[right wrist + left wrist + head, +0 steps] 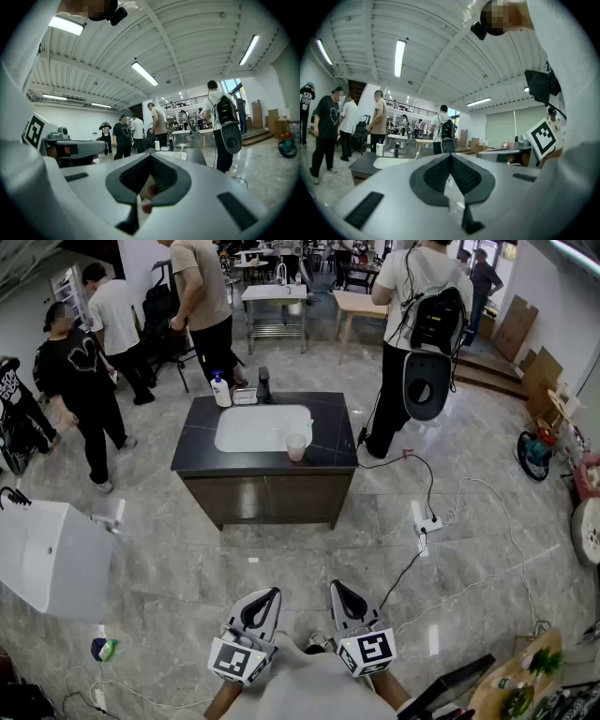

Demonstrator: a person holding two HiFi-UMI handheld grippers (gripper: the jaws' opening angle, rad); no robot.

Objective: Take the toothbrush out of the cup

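A pale pink cup (296, 446) stands on the front right of a dark counter (202, 442), beside its white sink (262, 427). In the right gripper view the cup (182, 155) shows small and far off. A thin green toothbrush tip (416, 154) rises from it in the left gripper view. Both grippers are held close to the person's body, far short of the counter and pointing toward it. The left gripper (265, 596) has its jaws together with nothing between them. My right gripper (343, 590) is likewise shut and empty.
A soap bottle (220, 390) and a black tap (263, 383) stand behind the sink. Several people stand around, one with a backpack (436, 320) right of the counter. A power strip (424, 521) with cables lies on the floor. A white basin (47, 559) sits at left.
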